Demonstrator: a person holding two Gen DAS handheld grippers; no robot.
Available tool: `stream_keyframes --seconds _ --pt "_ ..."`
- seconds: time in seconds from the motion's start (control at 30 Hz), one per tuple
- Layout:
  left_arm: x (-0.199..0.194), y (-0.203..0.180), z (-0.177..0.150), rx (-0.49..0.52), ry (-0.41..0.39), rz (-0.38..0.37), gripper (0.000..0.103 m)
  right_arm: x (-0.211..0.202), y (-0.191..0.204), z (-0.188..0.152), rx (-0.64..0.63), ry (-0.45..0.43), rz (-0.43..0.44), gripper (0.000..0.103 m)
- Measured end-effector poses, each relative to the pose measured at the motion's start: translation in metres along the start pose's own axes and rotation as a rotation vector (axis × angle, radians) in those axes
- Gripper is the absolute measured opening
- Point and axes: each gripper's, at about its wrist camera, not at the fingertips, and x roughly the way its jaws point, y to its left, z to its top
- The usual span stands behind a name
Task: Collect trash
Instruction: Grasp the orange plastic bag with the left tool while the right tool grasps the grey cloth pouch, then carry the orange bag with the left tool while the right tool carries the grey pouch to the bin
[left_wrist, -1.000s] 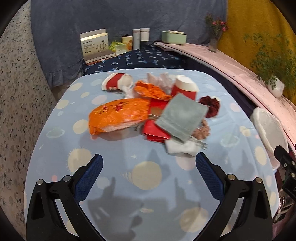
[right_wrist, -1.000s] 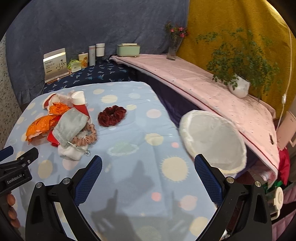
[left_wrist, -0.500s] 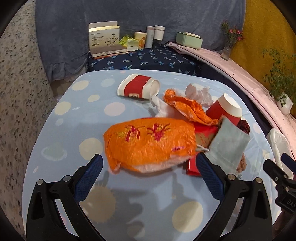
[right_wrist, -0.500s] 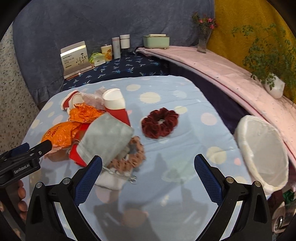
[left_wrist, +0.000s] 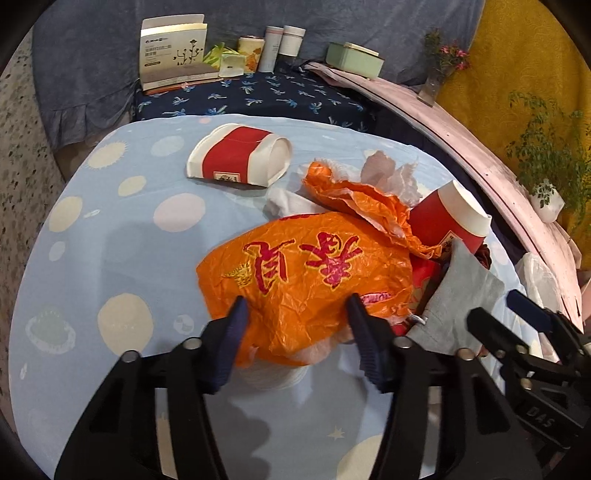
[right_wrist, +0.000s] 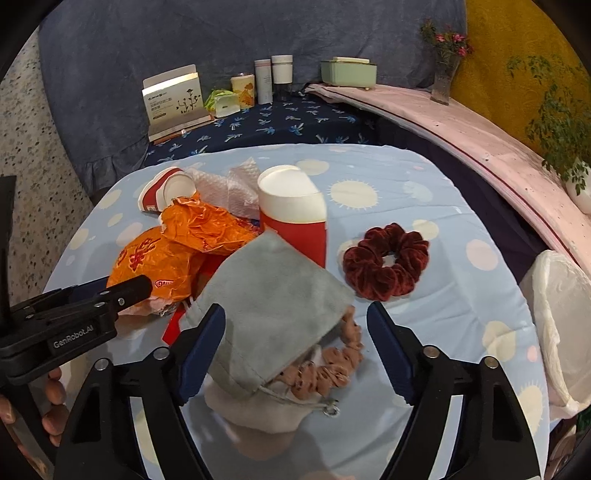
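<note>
Both tongs closing: left tongs (left_wrist: 295, 317) astride orange bag (left_wrist: 310, 273).

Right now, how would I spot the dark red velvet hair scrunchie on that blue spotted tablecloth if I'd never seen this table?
Start at the blue spotted tablecloth and find the heap of orange wrappers and red paper cups. Just to the right of the upright red and white paper cup lies the dark red velvet scrunchie, flat and alone on bare cloth. Its neighbour, the pink patterned scrunchie, is paler and tucked under a grey fabric pouch.
</note>
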Motion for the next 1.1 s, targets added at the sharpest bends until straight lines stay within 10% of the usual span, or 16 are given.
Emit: stream_keyframes --seconds 0.03,0.4,1.1 --pt "-0.001 -0.002 0.0 0.011 -0.003 -0.005 0.028 0.003 0.001 0.0 0.0 0.006 0.007 0.069" --pt "-0.025 -0.022 0.001 0.054 -0.042 -0.054 0.008 -0.004 0.008 -0.002 -0.021 0.006 0.026 0.007" --pt "-0.106 -0.116 0.004 0.141 -0.146 -0.191 0.007 -0.149 -0.085 0.006 0.101 -0.279 -0.052 0.003"
